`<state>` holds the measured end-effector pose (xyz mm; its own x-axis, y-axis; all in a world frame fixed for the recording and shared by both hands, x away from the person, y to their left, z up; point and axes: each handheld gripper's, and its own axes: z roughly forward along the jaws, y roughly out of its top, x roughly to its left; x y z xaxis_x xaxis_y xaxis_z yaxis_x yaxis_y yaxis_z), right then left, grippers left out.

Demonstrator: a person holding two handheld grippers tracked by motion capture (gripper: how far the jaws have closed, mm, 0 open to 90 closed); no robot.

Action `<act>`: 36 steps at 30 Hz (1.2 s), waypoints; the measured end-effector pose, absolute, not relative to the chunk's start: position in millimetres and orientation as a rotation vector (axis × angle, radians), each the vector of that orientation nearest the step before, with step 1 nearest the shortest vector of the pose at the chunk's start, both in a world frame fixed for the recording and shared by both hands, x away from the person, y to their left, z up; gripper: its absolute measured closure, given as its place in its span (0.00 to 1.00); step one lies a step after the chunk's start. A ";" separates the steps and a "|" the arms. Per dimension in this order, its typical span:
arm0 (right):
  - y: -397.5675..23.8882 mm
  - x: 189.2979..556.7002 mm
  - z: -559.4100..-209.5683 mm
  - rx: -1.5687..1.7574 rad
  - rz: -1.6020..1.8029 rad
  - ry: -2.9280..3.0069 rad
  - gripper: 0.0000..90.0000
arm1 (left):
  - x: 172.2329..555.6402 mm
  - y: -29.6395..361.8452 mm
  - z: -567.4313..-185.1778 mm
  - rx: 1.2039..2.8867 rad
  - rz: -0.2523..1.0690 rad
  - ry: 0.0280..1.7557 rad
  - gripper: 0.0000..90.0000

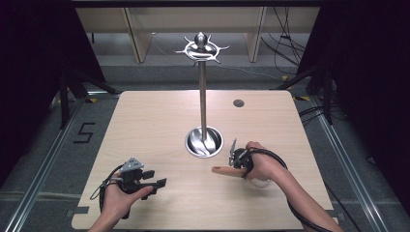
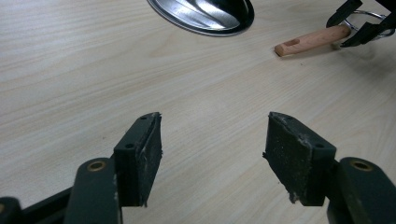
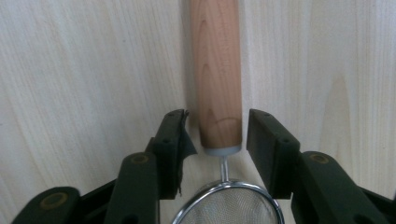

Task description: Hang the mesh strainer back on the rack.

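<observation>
Right gripper (image 3: pixel 215 135) sits low over the pale wood-grain counter (image 1: pixel 159 111) near its right edge, black fingers (image 3: pixel 268 144) spread either side of the strainer (image 3: pixel 218 84) without quite pinching its smooth round wooden handle. That handle lies flat, long axis across the counter, butt end toward the left edge, wire mesh bowl under the hand. Left gripper (image 2: pixel 212 154) hovers near the front-left corner, fingers spread wide on nothing; plenty of bare counter around, the shiny steel stand (image 1: pixel 204 140) just behind.

Wire-mesh strainer (image 3: pixel 229 205), light wooden handle (image 3: pixel 218 70), lying flat on table near stand base
</observation>
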<state>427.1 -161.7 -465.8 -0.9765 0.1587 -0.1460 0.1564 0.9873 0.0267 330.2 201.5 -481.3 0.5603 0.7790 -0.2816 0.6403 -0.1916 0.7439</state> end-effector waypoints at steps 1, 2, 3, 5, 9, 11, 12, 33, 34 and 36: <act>-160.6 425.1 -465.9 0.281 0.014 2.995 0.67 | 330.1 201.5 -481.4 1.911 0.198 1.149 0.39; -161.0 426.0 -466.7 0.256 0.019 2.998 0.67 | 330.1 201.5 -481.4 1.911 0.198 1.149 0.39; -161.4 427.5 -468.6 0.226 0.029 2.988 0.68 | 330.1 201.5 -481.4 1.911 0.199 1.149 0.39; -161.1 427.8 -469.5 0.219 0.023 2.990 0.69 | 330.3 201.4 -481.5 1.910 0.201 1.149 0.39; -160.0 428.2 -471.0 0.209 0.020 2.988 0.72 | 330.1 201.9 -481.1 1.923 0.206 1.146 0.39; -158.8 427.3 -471.2 0.235 0.007 2.993 0.74 | 330.1 201.9 -481.0 1.924 0.206 1.145 0.39; -158.7 429.0 -471.9 0.178 0.019 2.984 0.77 | 330.1 201.9 -481.1 1.925 0.206 1.144 0.39; -177.4 413.5 -455.1 0.270 0.232 2.897 0.78 | 330.3 202.0 -481.5 1.927 0.204 1.145 0.39; -179.5 413.7 -454.4 0.259 0.258 2.886 0.78 | 330.4 201.9 -481.5 1.927 0.204 1.144 0.39; -184.7 408.4 -451.8 0.356 0.302 2.871 0.78 | 330.5 202.0 -481.5 1.930 0.202 1.144 0.39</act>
<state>408.4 -184.7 -451.8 -0.9435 0.2624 -0.2023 0.2146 0.9492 0.2302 330.5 202.0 -481.5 0.5665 0.7790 -0.2687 0.6394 -0.2099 0.7397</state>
